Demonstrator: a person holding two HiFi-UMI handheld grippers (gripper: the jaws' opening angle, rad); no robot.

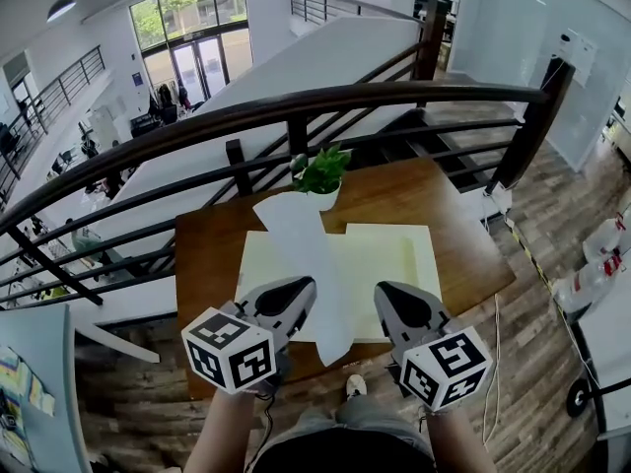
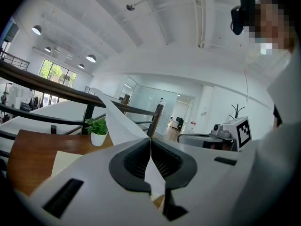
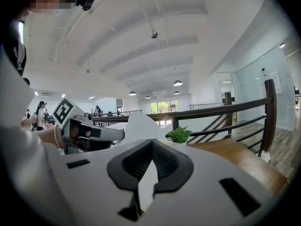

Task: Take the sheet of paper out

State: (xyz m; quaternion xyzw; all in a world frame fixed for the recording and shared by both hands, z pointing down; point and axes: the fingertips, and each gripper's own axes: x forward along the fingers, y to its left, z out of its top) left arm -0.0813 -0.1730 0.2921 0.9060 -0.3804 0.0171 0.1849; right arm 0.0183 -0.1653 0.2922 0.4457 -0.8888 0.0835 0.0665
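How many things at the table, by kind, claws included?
White sheet of paper: 1
Pale yellow flat folder: 1
Small green plant in a white pot: 1
Brown wooden table: 1
Grey handheld claws: 2 (left claw shut on the sheet, right claw shut)
Total: 6

The left gripper (image 1: pixel 304 286) and right gripper (image 1: pixel 385 290) are alike. Each has a smooth pale grey shell, dark ribbed pads (image 2: pixel 134 161) in a rounded dark collar, and dark rectangular slots (image 2: pixel 63 197). Each carries a white cube (image 1: pixel 229 350) printed with black square markers. The person wears a white top (image 2: pixel 282 102), grey trousers (image 1: pixel 330 427), a white shoe (image 1: pixel 355 386), a bead bracelet (image 3: pixel 56 142) and a black head camera (image 2: pixel 242 11).
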